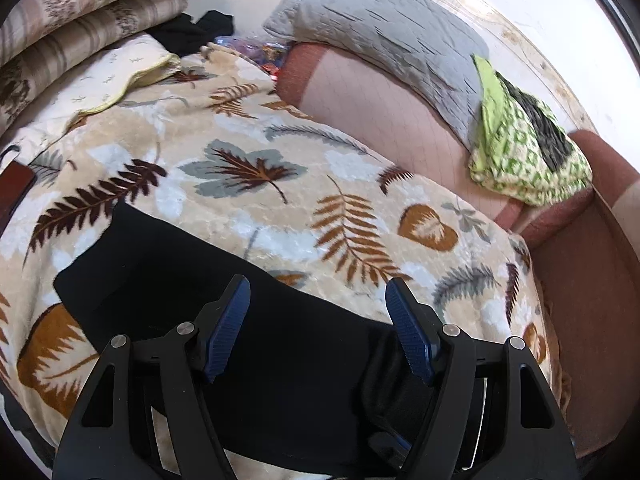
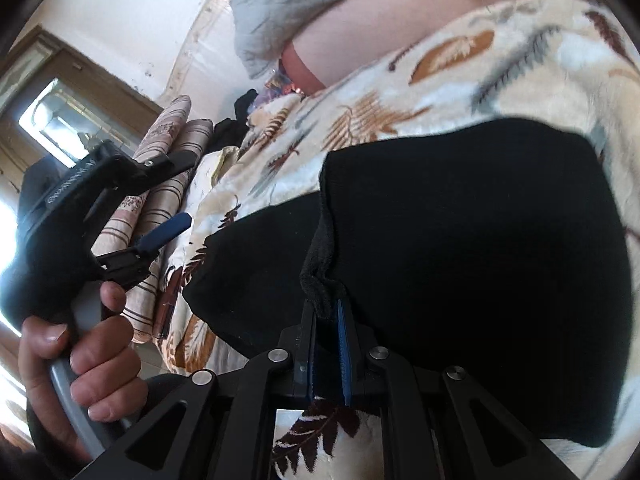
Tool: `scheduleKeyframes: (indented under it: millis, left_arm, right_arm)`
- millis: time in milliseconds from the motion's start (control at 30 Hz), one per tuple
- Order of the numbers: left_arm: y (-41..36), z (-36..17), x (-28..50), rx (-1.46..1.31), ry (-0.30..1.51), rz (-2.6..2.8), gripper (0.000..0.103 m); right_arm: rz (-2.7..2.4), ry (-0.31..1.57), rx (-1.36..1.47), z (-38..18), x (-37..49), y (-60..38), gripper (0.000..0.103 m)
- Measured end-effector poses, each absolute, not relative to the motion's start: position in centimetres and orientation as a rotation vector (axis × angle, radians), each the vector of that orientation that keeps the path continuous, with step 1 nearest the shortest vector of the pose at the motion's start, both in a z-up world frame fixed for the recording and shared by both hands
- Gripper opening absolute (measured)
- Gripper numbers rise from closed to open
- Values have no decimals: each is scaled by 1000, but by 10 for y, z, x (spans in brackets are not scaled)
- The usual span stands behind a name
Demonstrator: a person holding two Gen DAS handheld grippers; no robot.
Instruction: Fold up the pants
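Observation:
Black pants (image 1: 256, 320) lie folded on a leaf-patterned blanket (image 1: 248, 160) on the bed. My left gripper (image 1: 318, 292) is open just above the pants, its blue pads wide apart and empty. In the right wrist view the pants (image 2: 480, 260) fill the middle, with a folded layer on top. My right gripper (image 2: 326, 312) is shut on an edge of the pants, the cloth bunched between its blue pads. The left gripper (image 2: 176, 224) shows there too, held in a hand at the left, open.
A grey pillow (image 1: 384, 28) and a green patterned cloth (image 1: 524, 148) lie on the pink sheet (image 1: 384, 120) behind. Striped folded bedding (image 1: 80, 36) and a dark garment (image 1: 192, 30) are at the far left. The bed's edge drops off at the right.

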State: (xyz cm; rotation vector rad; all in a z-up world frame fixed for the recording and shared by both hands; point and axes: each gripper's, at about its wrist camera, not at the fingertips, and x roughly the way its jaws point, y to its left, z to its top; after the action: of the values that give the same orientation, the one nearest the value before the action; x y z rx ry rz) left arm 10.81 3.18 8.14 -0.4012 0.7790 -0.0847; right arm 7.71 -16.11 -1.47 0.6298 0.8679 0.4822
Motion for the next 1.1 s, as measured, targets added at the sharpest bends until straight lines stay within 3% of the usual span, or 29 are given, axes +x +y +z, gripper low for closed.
scheduleKeyframes:
  millis: [167, 367, 500, 533, 600, 700, 967, 1100]
  left_arm:
    - [4, 79, 108, -362, 817, -256, 71]
    - [-62, 79, 115, -287, 926, -542, 71]
    - [-99, 54, 135, -229, 1074, -539, 70]
    - [-100, 38, 140, -210, 1136, -476, 69]
    - [-94, 21, 144, -214, 1203, -428, 57]
    - [-88, 20, 140, -225, 1213, -423, 57]
    - [-75, 20, 140, -341, 1201, -432, 57]
    - [-62, 16, 145, -449, 1215, -450, 57]
  right_arm:
    - [585, 887, 678, -9, 67, -162, 27]
    - [254, 699, 524, 36, 15, -237, 27]
    - [112, 716, 357, 38, 9, -240, 27]
    - [137, 715, 341, 37, 10, -234, 27]
    - [202, 731, 307, 31, 18, -220, 27]
    - [277, 885, 310, 4, 33, -208, 28]
    - [216, 748, 270, 40, 54, -229, 27]
    - [215, 836, 138, 22, 98, -217, 27]
